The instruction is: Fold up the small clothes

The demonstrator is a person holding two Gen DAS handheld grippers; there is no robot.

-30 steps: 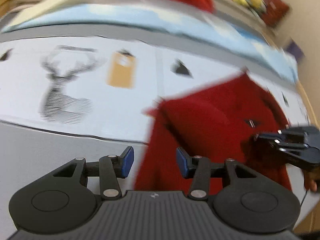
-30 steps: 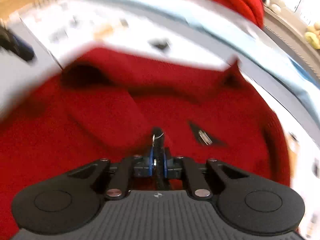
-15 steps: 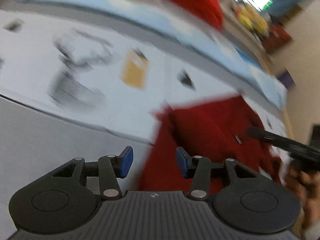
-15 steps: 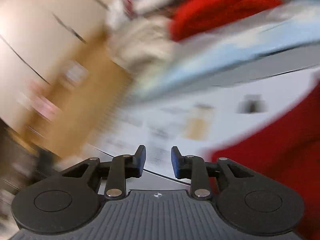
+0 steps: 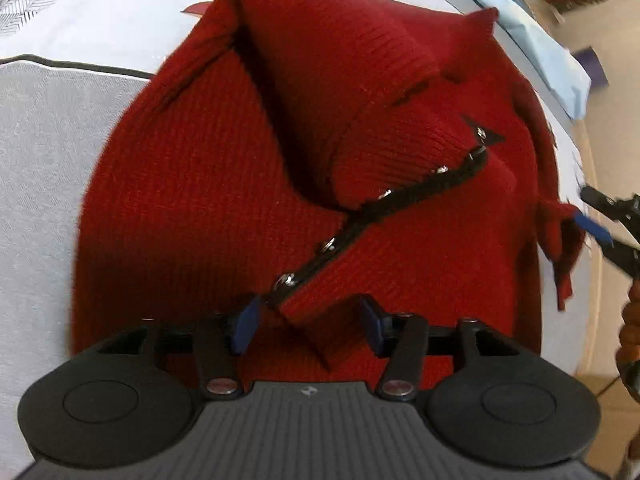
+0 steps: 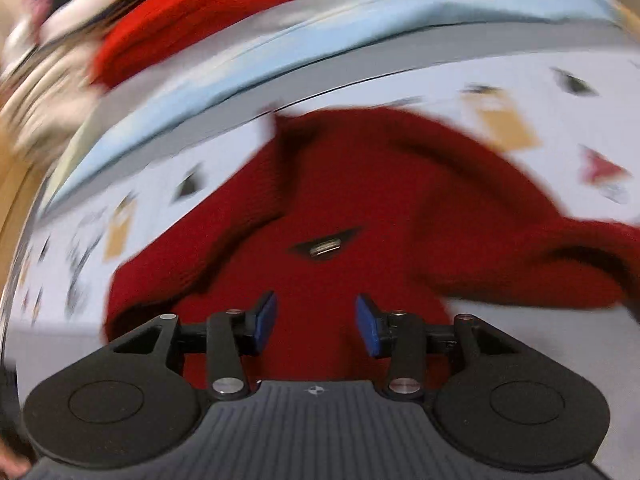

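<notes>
The left hand-held gripper (image 5: 306, 326) hung over the near hem of the red knit cardigan (image 5: 224, 184), jaws just widened, the corner of the black snap placket (image 5: 400, 196) between its blue pads but not pinched. The cardigan lay spread on a patterned bedspread (image 5: 100, 12), one sleeve (image 5: 360, 92) folded across its front. Soft, thick ribbed knit; it would likely slump and stretch, not slide, so a hem corner or shoulder seam looked the surest hold. The right hand-held gripper (image 6: 316, 322), jaws just parted, held nothing above the garment.
</notes>
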